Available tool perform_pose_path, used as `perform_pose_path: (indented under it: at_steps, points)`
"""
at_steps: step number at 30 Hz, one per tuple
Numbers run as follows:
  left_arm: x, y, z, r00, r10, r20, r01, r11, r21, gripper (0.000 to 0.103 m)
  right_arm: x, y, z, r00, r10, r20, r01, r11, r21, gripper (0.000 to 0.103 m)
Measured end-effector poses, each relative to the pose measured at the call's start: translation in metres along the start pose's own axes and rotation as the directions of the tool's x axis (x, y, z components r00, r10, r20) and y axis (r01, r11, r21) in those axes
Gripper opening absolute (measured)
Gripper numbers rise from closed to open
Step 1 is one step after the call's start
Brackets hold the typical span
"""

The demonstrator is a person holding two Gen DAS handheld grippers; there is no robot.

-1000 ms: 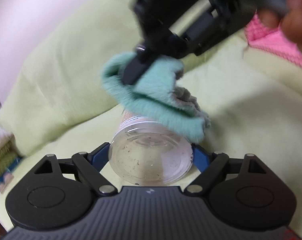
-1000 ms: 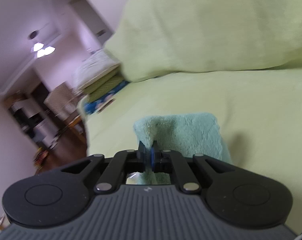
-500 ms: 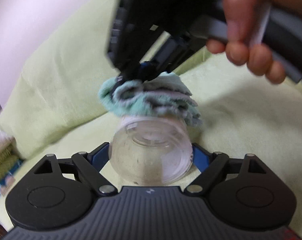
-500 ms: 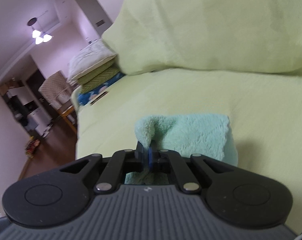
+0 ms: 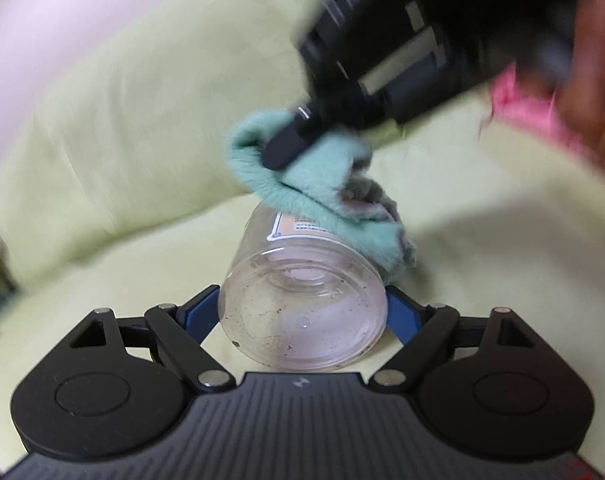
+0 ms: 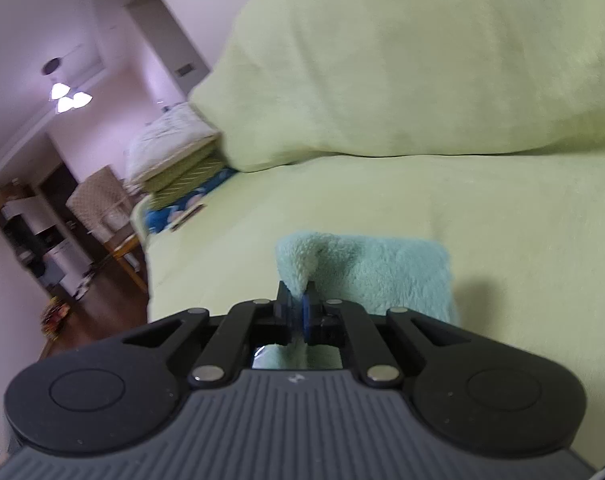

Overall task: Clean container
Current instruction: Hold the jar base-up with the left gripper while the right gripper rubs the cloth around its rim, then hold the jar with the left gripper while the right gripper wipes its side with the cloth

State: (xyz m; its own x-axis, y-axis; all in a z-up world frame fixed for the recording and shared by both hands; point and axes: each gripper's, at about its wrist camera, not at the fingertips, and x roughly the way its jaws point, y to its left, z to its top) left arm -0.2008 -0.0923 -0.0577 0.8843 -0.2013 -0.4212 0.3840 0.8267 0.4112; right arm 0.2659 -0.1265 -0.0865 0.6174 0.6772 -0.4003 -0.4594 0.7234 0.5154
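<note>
Wiping the outside of the jar (image 5: 302,308) is the step in hand, I'd say. From the left wrist view, the left tool (image 5: 302,316) is clamped on that clear jar, blue pads on both sides, base facing the camera with dark specks inside. The teal cloth (image 5: 322,196) lies on the jar's upper far side, over its label, pinched by the right tool (image 5: 290,142) coming in from above the jar. Everything's over the green bed cover (image 5: 482,260).

From the right wrist view, the right tool (image 6: 298,306) has its jaws easing open a hair, but the cloth (image 6: 382,272) sits pinched between them, folded out ahead. No jar visible here.

To do it well: keep the jar gripped firmly, press the cloth down and sweep around the curve, maybe rotating the jar for the hidden side.
</note>
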Motion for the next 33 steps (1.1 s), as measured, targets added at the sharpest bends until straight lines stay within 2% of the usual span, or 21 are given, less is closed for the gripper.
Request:
perform_pose_path:
  at_steps: [2, 5, 9, 14, 18, 20, 22, 24, 26, 28, 30, 33]
  points:
    - [0.0, -0.012, -0.004, 0.999, 0.037, 0.005, -0.037, 0.997, 0.073, 0.086, -0.008, 0.01, -0.006, 0.999, 0.051, -0.012, -0.051, 0.999, -0.016, 0.005]
    - [-0.001, -0.016, -0.006, 0.999, 0.047, 0.011, -0.048, 0.994, 0.097, 0.086, -0.007, 0.02, -0.016, 0.994, 0.095, -0.061, -0.097, 0.995, -0.035, 0.005]
    - [-0.001, -0.017, -0.008, 0.999, 0.05, 0.011, -0.051, 0.993, 0.102, 0.086, 0.007, 0.022, -0.017, 0.99, 0.098, -0.105, -0.104, 0.993, -0.053, 0.004]
    - [0.001, -0.012, -0.011, 0.999, 0.039, 0.006, -0.04, 0.996, 0.074, 0.086, 0.024, 0.025, -0.005, 0.994, 0.037, -0.107, -0.053, 0.987, -0.151, 0.001]
    - [0.002, -0.007, -0.012, 1.0, 0.029, 0.004, -0.029, 0.999, 0.041, 0.087, 0.034, 0.015, 0.009, 0.997, -0.033, -0.072, 0.021, 0.986, -0.166, 0.001]
    - [0.002, -0.001, -0.012, 1.0, 0.011, 0.002, -0.011, 1.0, -0.014, 0.088, 0.036, 0.006, 0.015, 0.997, -0.044, -0.056, 0.036, 0.991, -0.13, 0.001]
    - [-0.002, 0.011, -0.014, 0.999, -0.046, 0.008, 0.047, 0.992, -0.118, 0.088, 0.035, -0.003, 0.017, 0.998, -0.04, -0.046, 0.036, 0.996, -0.085, 0.001]
    - [-0.004, 0.027, -0.015, 0.993, -0.12, 0.017, 0.121, 0.961, -0.25, 0.089, 0.033, -0.007, 0.014, 0.999, -0.037, -0.033, 0.035, 0.997, -0.065, 0.002]
    - [-0.004, 0.039, -0.019, 0.986, -0.168, 0.011, 0.162, 0.932, -0.324, 0.089, 0.027, -0.011, 0.011, 0.999, -0.037, -0.021, 0.035, 0.998, -0.048, 0.001]
    - [-0.004, 0.034, -0.023, 0.986, -0.169, 0.014, 0.165, 0.939, -0.303, 0.088, 0.024, -0.012, 0.01, 0.999, -0.046, -0.013, 0.045, 0.998, -0.036, 0.002]
    - [0.003, 0.025, -0.028, 0.99, -0.14, 0.019, 0.141, 0.962, -0.232, 0.088, 0.019, -0.012, 0.009, 0.998, -0.057, -0.003, 0.057, 0.998, -0.03, 0.002]
    - [0.006, -0.004, -0.033, 0.998, -0.057, 0.025, 0.059, 0.994, -0.092, 0.087, 0.009, -0.002, 0.009, 0.998, -0.065, 0.004, 0.065, 0.996, -0.056, 0.005]
